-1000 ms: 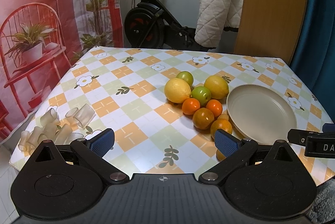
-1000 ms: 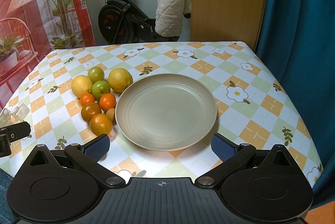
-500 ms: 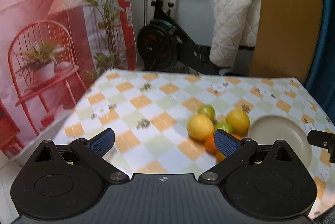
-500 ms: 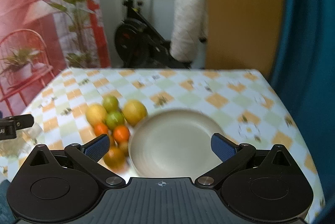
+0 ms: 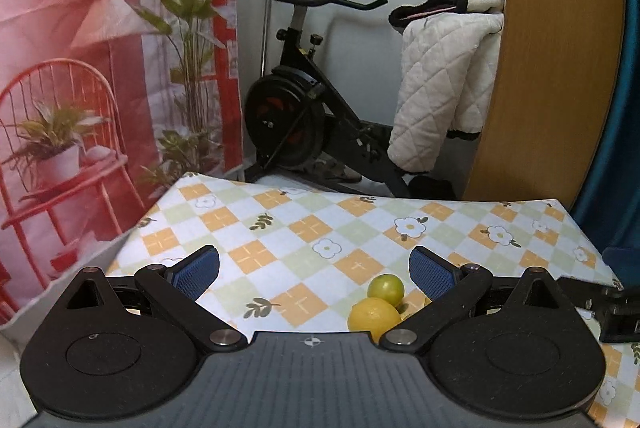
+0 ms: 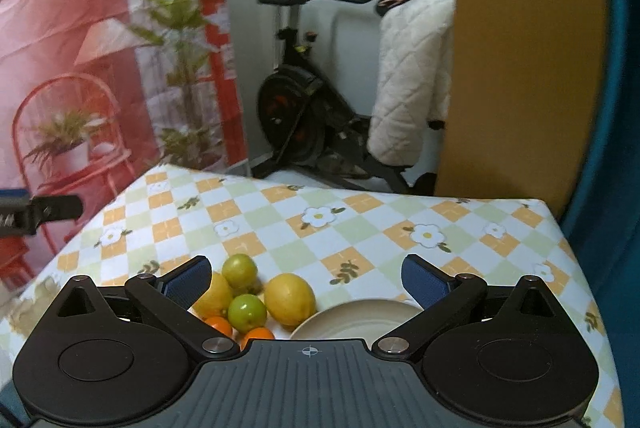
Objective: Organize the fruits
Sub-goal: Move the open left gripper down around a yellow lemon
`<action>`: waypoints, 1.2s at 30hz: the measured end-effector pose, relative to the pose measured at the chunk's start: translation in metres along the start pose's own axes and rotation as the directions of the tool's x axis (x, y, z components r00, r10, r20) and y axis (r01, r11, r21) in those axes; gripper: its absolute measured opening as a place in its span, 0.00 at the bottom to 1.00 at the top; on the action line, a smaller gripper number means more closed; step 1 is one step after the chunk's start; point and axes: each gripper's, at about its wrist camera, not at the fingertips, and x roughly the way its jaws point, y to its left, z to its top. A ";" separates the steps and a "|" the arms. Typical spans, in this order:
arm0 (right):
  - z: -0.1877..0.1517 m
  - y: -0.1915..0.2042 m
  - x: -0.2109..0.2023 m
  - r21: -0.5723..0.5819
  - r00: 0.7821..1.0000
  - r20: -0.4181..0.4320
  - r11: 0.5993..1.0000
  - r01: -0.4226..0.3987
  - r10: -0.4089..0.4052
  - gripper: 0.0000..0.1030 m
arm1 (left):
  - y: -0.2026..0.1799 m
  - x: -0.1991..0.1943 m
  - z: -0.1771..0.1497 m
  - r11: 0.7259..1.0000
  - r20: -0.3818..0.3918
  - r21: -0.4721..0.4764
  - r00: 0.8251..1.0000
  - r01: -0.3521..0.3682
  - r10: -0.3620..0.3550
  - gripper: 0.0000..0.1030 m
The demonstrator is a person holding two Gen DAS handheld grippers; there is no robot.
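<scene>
Behind the table stood a printed red backdrop (image 5: 72,27) showing a chair and potted plants, a black exercise bike (image 5: 304,115) with a quilted white blanket (image 5: 440,91) draped beside it, a tall wooden panel (image 5: 556,47) and a teal curtain (image 6: 612,67) cut off at the right edge.

Covering the table was a smooth checked cloth (image 5: 320,228) in orange, pale green and white, printed with flowers and leaves. Its near part was hidden under both tool bodies.

In the right wrist view, only the far arc of the beige round plate (image 6: 360,316) showed above the tool body, with the fruit just to its left: two yellow lemons (image 6: 290,298), one half hidden behind the left finger, two green round fruits (image 6: 239,270), and two small oranges (image 6: 218,324) barely peeking out. The left wrist view showed far less: one lemon (image 5: 374,314) and one green fruit (image 5: 386,288) near its right finger, and no plate that could be made out.

Both tools hung above the table holding nothing. The left gripper (image 5: 314,270) had its blue ribbed pads spread wide; the right gripper (image 6: 306,276) was likewise spread wide. Each view caught a dark, partly cropped piece of the other tool at its edge.
</scene>
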 end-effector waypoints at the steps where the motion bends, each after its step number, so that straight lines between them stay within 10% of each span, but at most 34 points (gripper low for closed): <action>1: -0.002 0.000 0.004 -0.001 1.000 -0.011 1.000 -0.001 0.001 0.99 | -0.001 0.004 -0.002 1.000 -0.003 0.001 1.000 0.003 -0.003 0.99; 7: -0.021 0.000 0.024 -0.003 0.997 -0.069 1.000 -0.029 0.029 0.99 | 0.009 0.020 -0.012 0.988 -0.027 -0.070 0.990 0.134 -0.136 0.99; 36: -0.033 -0.027 0.097 -0.032 0.990 -0.127 0.997 -0.064 0.059 0.89 | -0.024 0.100 -0.018 0.967 -0.144 0.088 0.963 0.240 -0.226 0.88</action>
